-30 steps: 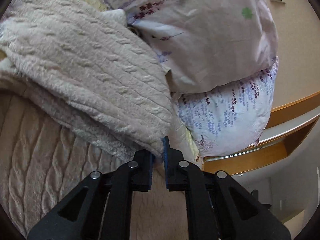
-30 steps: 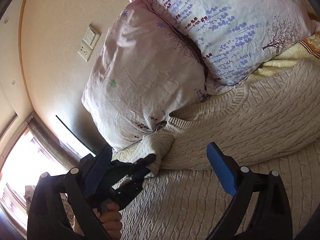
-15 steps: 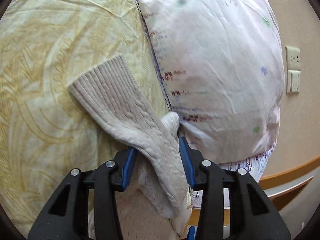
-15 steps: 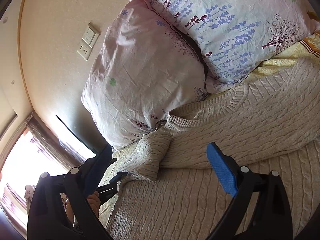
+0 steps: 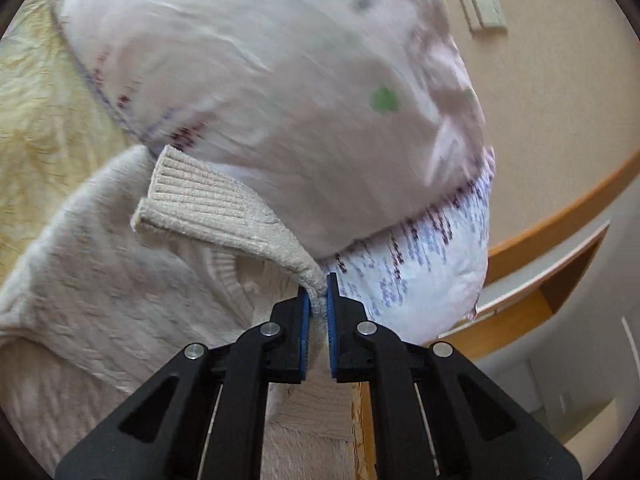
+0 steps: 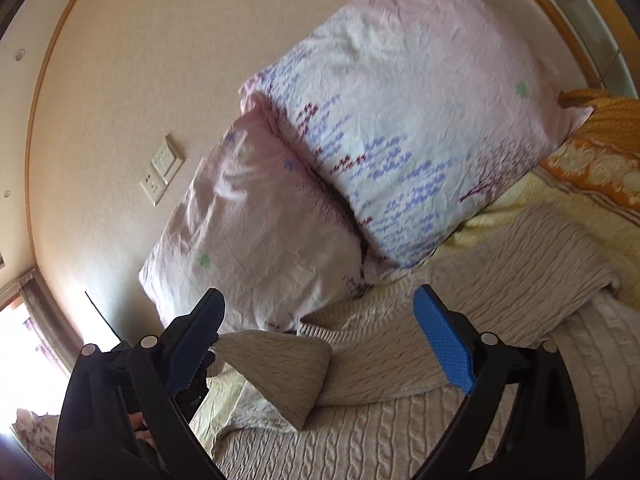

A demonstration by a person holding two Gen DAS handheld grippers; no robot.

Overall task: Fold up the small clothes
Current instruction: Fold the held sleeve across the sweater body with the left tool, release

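You have a cream cable-knit sweater (image 6: 460, 320) spread across the bed, its ribbed neckline up against the lower pillow. One sleeve (image 5: 224, 208) is lifted off the body, pinched at a fold of knit, and its ribbed cuff (image 5: 188, 196) juts out loose in front of that pillow, over the sweater's body.

Two stacked pink floral pillows (image 6: 340, 200) blocked the way toward the beige wall (image 6: 120, 80); the raised cream cable-knit sleeve (image 5: 224, 208) brushed them. Above the spread cream sweater body (image 6: 500, 280), space lay clear.
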